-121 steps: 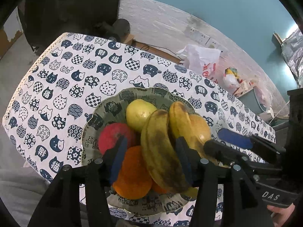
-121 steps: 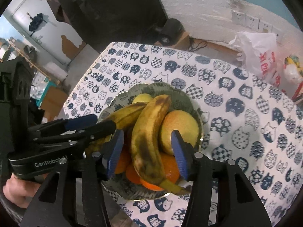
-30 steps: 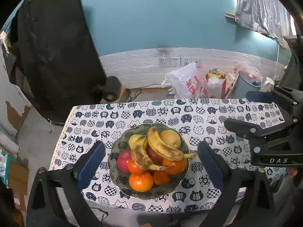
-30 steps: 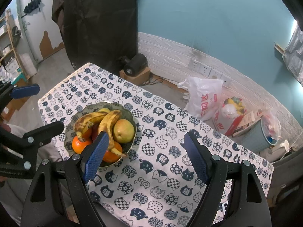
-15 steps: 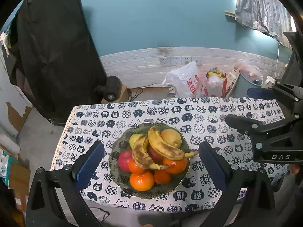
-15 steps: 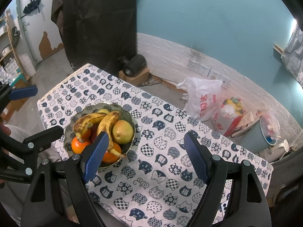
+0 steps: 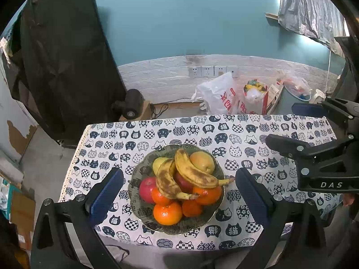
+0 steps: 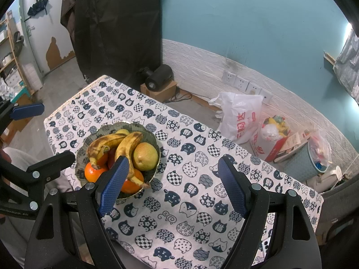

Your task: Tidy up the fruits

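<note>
Both tongs released, empty: left gripper (image 7: 179,186), right gripper (image 8: 172,179). Fruit piled in bowl (image 7: 139,174) at table's (image 7: 246,130) near edge, left end. Risk: top bananas (image 7: 190,174) could slide off if bumped.

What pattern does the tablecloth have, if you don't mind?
Navy cat faces on the white tablecloth; right wrist view.

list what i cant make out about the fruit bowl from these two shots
- Bottom of the bowl, both views: the piled fruit hides what lies beneath.
- Near rim of the bowl, right wrist view: the right claw finger covers it and part of an orange.
- Red apples: the bananas cross them, so their count is unclear.
- Bowl pattern: too small to read.
</note>
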